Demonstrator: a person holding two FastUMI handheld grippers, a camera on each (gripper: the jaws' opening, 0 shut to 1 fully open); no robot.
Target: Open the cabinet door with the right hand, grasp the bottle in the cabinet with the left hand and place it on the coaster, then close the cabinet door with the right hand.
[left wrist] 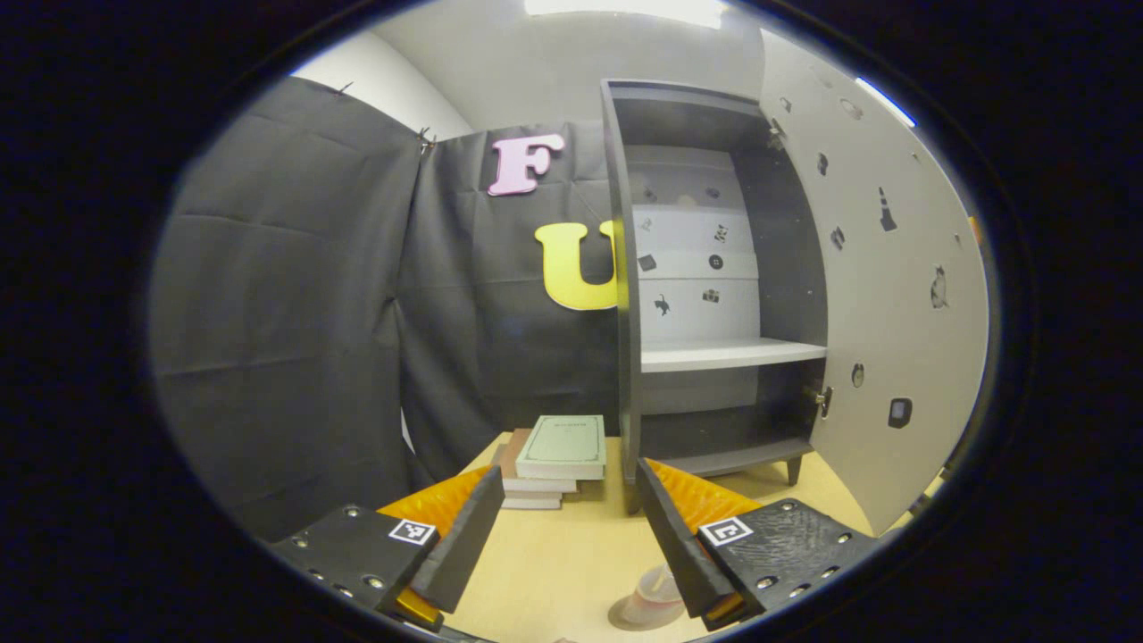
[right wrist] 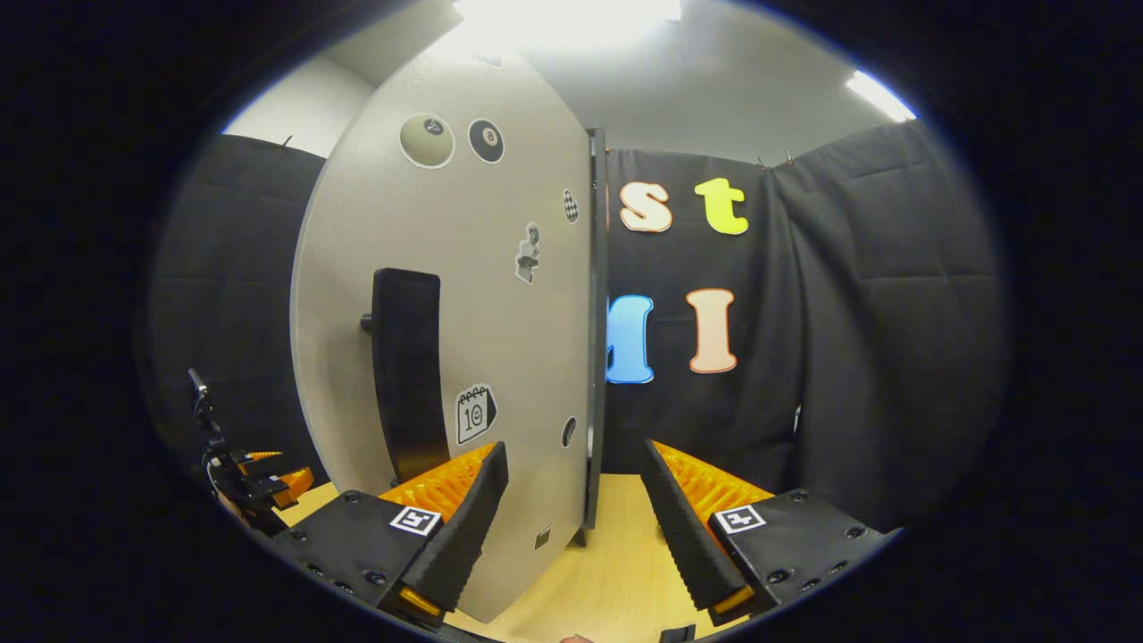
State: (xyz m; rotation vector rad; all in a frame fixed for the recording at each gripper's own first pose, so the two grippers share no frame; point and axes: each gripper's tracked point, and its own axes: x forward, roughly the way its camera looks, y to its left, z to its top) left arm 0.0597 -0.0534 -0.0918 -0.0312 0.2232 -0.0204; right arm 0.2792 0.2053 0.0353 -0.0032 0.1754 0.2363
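Note:
The dark cabinet (left wrist: 714, 268) stands open with its shelves (left wrist: 732, 354) bare. Its pale stickered door (left wrist: 884, 304) swings out to the right. Low in the left gripper view, a small clear bottle (left wrist: 656, 594) stands on a round coaster (left wrist: 625, 618), partly hidden behind one finger. My left gripper (left wrist: 567, 536) is open just above and behind it, holding nothing. In the right gripper view the door's outer face (right wrist: 464, 268) with its black handle (right wrist: 406, 375) is close. The door's edge (right wrist: 594, 357) runs between the fingers of my open right gripper (right wrist: 571, 527).
A stack of books (left wrist: 554, 455) lies on the wooden table (left wrist: 571, 554) left of the cabinet. Black cloth walls close in behind and to both sides. The left gripper (right wrist: 254, 482) shows far left in the right gripper view, beyond the door.

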